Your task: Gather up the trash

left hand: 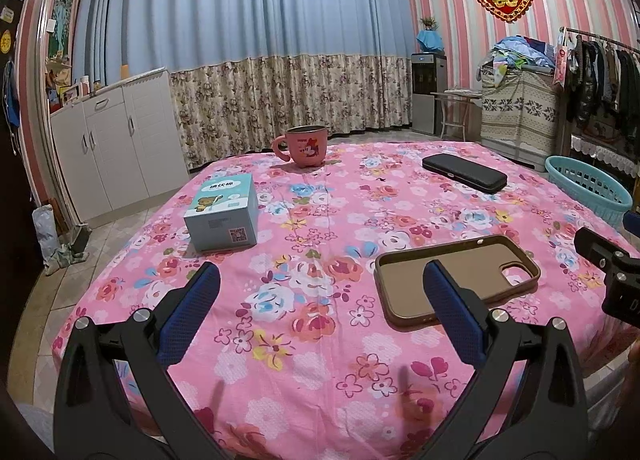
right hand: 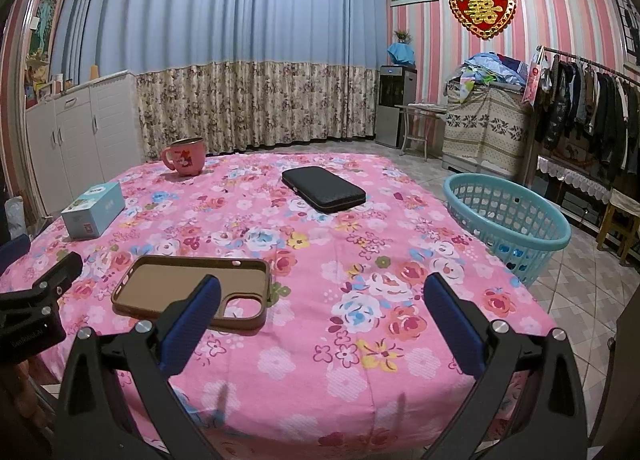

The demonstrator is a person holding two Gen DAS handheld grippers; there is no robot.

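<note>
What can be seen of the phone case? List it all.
The phone case is brown, seemingly soft plastic or rubber, with a tan inner face. It is empty and lies flat, open side up, on the floral cloth near the table's front edge. A rounded camera cutout sits at its near right corner in the right wrist view. Nothing grips it: the open left gripper hovers above, one finger overlapping it in the left view. The basket stands off to the right.

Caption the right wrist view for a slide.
Open right claw above a floral table with phone case, black pouch, box, mug.
</note>
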